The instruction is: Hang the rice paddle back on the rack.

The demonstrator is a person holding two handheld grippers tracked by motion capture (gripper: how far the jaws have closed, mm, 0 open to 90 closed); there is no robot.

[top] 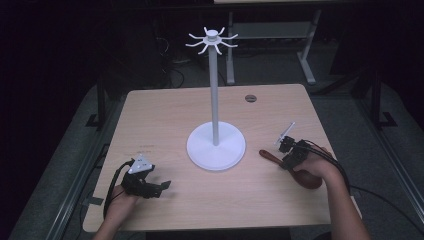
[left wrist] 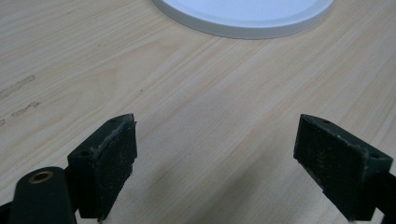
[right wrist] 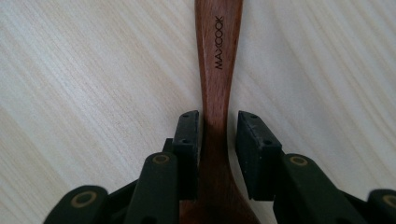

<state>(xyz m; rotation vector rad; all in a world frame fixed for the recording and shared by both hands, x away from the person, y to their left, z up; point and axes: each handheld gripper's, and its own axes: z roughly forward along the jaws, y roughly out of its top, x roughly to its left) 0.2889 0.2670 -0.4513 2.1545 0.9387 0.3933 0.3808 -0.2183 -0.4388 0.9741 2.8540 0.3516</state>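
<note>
Light wooden table [top: 165, 115] bearing white stand [top: 216, 146] and brown wooden spoon [top: 272, 156].

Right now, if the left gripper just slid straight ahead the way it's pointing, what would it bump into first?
Probably the round white base of the hook stand. The left gripper has its fingers wide open over bare table, with nothing between them and that base ahead. Depth is hard to judge.
</note>
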